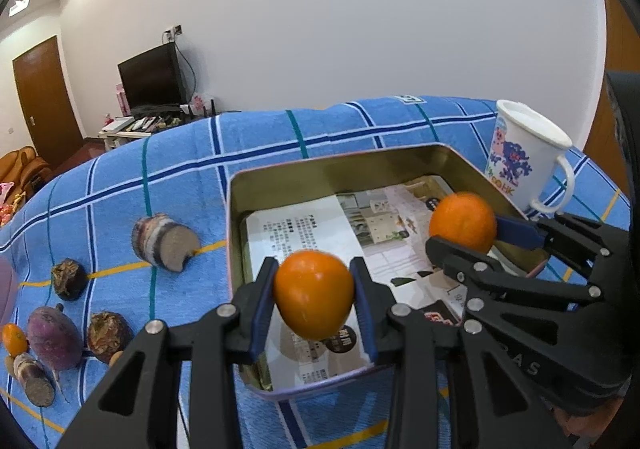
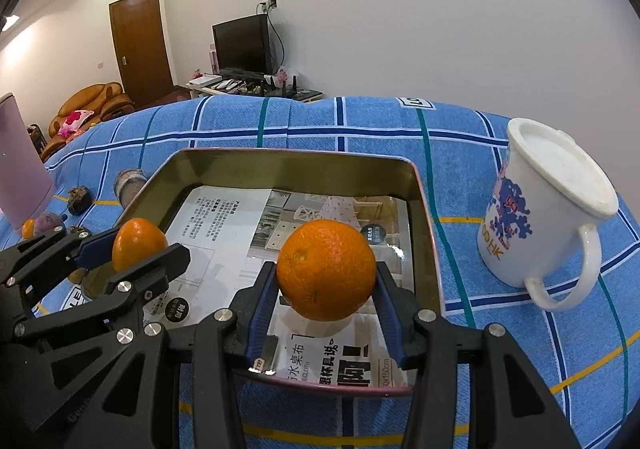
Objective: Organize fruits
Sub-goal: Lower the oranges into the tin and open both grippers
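Observation:
My left gripper is shut on a smooth orange and holds it above the near left part of a shallow metal tin lined with printed paper. My right gripper is shut on a second, dimpled orange above the tin's near right part. Each gripper shows in the other view: the right one with its orange, the left one with its orange. A small orange lies at the far left on the cloth.
A white lidded mug stands right of the tin on the blue checked cloth. Left of the tin lie a cut purple yam, dark shrivelled fruits, and a purple root. A pink container stands far left.

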